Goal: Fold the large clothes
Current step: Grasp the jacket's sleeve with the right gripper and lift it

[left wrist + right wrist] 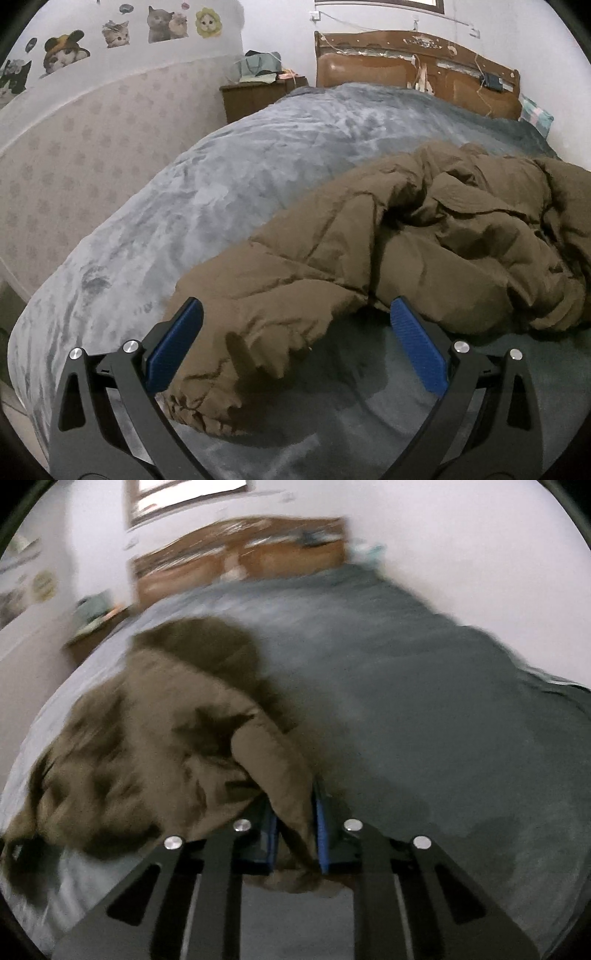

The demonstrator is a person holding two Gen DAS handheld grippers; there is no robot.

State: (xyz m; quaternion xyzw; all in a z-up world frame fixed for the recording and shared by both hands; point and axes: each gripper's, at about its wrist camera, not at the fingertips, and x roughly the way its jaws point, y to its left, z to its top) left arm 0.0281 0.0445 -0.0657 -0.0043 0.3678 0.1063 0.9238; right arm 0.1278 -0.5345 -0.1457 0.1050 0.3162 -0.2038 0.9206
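Both wrist cameras sat low at the foot of the bed, facing its headboard, sharing the brown coat, right view blurred.

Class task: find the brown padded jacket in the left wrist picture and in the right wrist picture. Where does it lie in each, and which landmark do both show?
Left wrist: brown jacket fills centre and right, its cuff between the open left claw.
Right wrist: left of centre, one edge pinched in the right claw.
Shared landmark: wooden headboard, at the top in both.

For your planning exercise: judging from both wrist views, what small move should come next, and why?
Probably close the left hand-held gripper on the brown coat's cuff: its fingers stand open around the sleeve end, while the right hand-held gripper already pinches the brown coat.
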